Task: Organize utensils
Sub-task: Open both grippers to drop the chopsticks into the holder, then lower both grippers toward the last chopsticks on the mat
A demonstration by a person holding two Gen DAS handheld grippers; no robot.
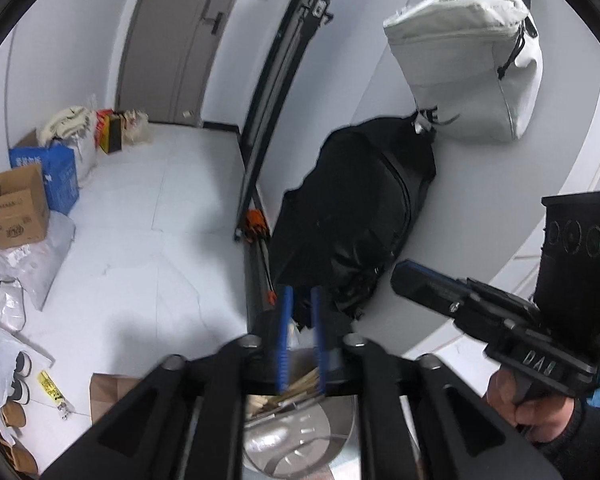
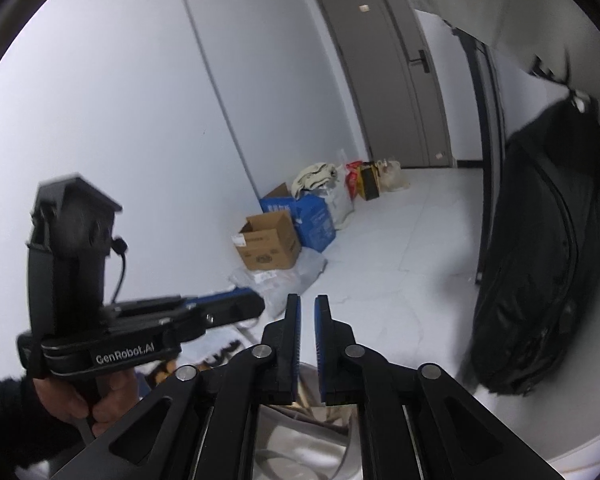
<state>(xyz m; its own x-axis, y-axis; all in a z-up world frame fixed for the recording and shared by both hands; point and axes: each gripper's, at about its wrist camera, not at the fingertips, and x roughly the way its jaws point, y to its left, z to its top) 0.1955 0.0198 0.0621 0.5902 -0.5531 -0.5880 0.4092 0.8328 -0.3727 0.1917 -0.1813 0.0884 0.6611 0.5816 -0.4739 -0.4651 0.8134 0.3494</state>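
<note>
My left gripper (image 1: 301, 300) is held up high, its blue-padded fingers (image 1: 285, 336) nearly together with a narrow gap and nothing between them. Below it a metal container (image 1: 300, 444) holds wooden utensils (image 1: 296, 388), seen between the arms. My right gripper (image 2: 308, 308) is also raised, fingers (image 2: 294, 332) nearly together and empty. The right gripper shows in the left wrist view (image 1: 412, 276), and the left gripper shows in the right wrist view (image 2: 240, 306). The table is mostly out of view.
A black backpack (image 1: 352, 216) and a white bag (image 1: 468, 64) lie on a white round surface (image 1: 520, 200). Cardboard boxes (image 2: 268, 240) and bags sit on the floor by the wall. A grey door (image 2: 388, 72) stands behind.
</note>
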